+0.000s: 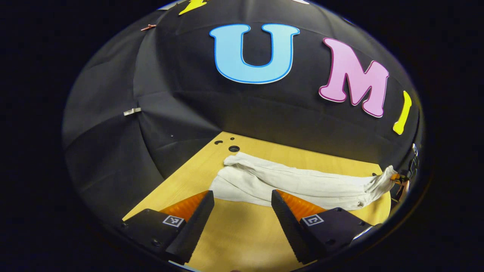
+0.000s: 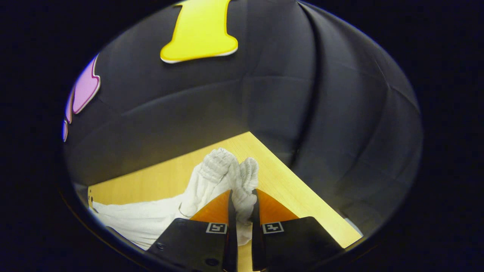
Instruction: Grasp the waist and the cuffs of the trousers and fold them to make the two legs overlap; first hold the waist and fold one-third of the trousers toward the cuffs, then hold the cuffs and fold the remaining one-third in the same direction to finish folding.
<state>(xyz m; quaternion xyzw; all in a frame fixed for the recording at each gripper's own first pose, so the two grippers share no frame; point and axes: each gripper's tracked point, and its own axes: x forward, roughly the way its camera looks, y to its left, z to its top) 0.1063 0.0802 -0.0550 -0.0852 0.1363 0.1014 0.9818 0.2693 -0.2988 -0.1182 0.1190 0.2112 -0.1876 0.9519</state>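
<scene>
I have the right gripper (image 2: 242,206) clamped on a bunched end of the trousers (image 1: 295,183); the ribbed gathers above the jaws look like cuffs to me, though I can't be certain. The left gripper (image 1: 242,206) is spread wide, off the cloth, over bare bench (image 1: 234,234) near the other end. The trousers lie stretched along the bench, that far end close to the back corner with the drilled holes (image 1: 233,148).

My judgement: close the left gripper on both layers at that loose end, low and square to the edge, before lifting anything, so the legs travel together and stay stacked.

In the right gripper view the bench's corner sits just beyond the held end, so I'd carry the fold inward along the bench, where there is open wood in front of the cloth.
</scene>
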